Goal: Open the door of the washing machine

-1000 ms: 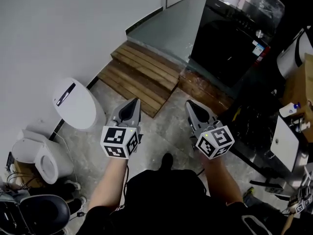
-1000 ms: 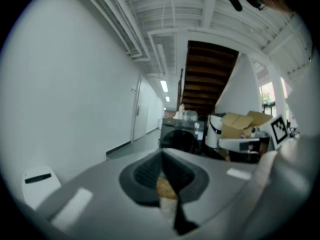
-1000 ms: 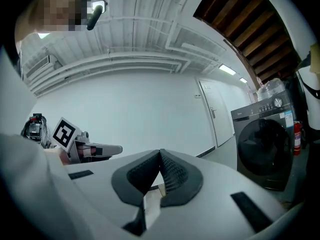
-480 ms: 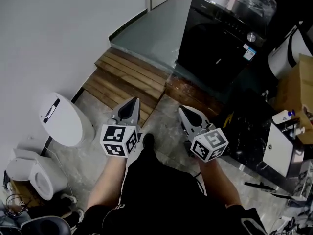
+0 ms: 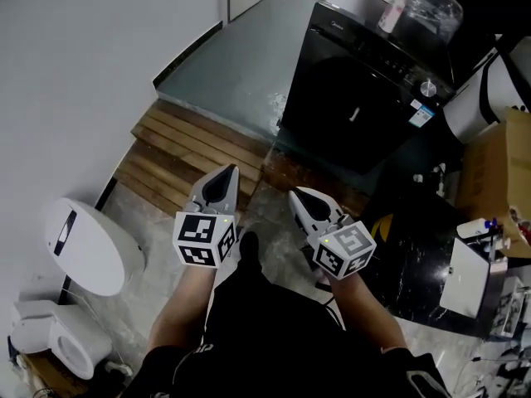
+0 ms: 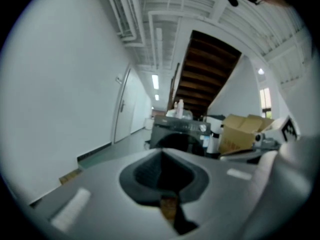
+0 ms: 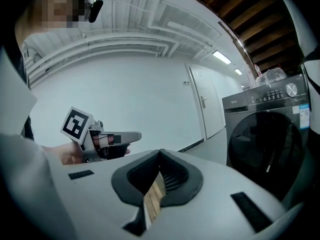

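The black front-loading washing machine [image 5: 365, 89] stands on a raised grey floor ahead of me and to the right, its round dark door [image 5: 344, 98] closed. It also appears in the left gripper view [image 6: 180, 136] and, larger, in the right gripper view [image 7: 265, 149]. My left gripper [image 5: 222, 177] and right gripper [image 5: 300, 196] are held side by side over the stone floor, both well short of the machine. Both are shut with nothing between the jaws. The closed tips show in the left gripper view [image 6: 161, 151] and the right gripper view [image 7: 160, 151].
Wooden steps [image 5: 187, 152] lead up to the grey platform [image 5: 241, 65]. A white toilet [image 5: 87, 247] is at the left. A cardboard box [image 5: 508, 168], a white cylinder [image 5: 481, 98] and a dark cluttered bench [image 5: 415, 255] fill the right. A clear bag [image 5: 419, 2] sits on the machine.
I have walked forward: the washing machine and steps are nearer and lower in view, and the toilet has slid back to the left. Both grippers stayed shut and side by side.
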Demonstrator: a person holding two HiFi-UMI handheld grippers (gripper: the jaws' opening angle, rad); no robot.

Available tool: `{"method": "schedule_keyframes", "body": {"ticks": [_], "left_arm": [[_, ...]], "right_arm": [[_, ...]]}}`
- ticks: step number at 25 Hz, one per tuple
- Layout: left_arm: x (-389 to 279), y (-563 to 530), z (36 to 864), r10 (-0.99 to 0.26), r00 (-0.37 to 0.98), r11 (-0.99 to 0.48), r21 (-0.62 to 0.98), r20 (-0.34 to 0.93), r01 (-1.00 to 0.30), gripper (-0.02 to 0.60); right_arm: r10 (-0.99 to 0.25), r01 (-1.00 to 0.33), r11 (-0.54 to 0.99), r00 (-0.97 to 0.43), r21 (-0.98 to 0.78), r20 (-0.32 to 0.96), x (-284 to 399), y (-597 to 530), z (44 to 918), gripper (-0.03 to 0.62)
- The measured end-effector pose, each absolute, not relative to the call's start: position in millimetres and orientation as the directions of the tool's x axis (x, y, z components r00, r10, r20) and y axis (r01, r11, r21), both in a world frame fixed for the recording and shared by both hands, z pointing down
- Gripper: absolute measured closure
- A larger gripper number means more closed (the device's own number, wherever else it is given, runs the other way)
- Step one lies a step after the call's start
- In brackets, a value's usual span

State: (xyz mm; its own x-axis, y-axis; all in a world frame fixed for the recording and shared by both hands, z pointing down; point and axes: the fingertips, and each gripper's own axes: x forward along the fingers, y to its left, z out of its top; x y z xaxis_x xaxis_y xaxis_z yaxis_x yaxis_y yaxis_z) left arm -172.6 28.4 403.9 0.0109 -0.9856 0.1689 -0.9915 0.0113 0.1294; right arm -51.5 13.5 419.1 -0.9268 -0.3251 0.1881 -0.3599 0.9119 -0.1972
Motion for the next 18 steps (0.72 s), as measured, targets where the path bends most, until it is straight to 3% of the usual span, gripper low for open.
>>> {"method": "schedule_keyframes", "body": {"ticks": [9, 18], "left_arm": [[-236.6, -118.1, 395.2, -0.977, 0.114, -0.091, 0.128, 0.180, -0.988, 0.574], [-236.7, -203.0, 402.3, -0.957, 0.198, -0.167, 0.153, 0.213, -0.974, 0.574]], "right_arm": [[-0.379, -0.425, 0.879, -0.898, -0.217, 0.223, -128.7, -116.4, 418.5, 0.599], [-0.486, -0.537, 0.812, -0.839, -0.230, 0.243, -111.1, -206.5, 423.1, 0.597]]}}
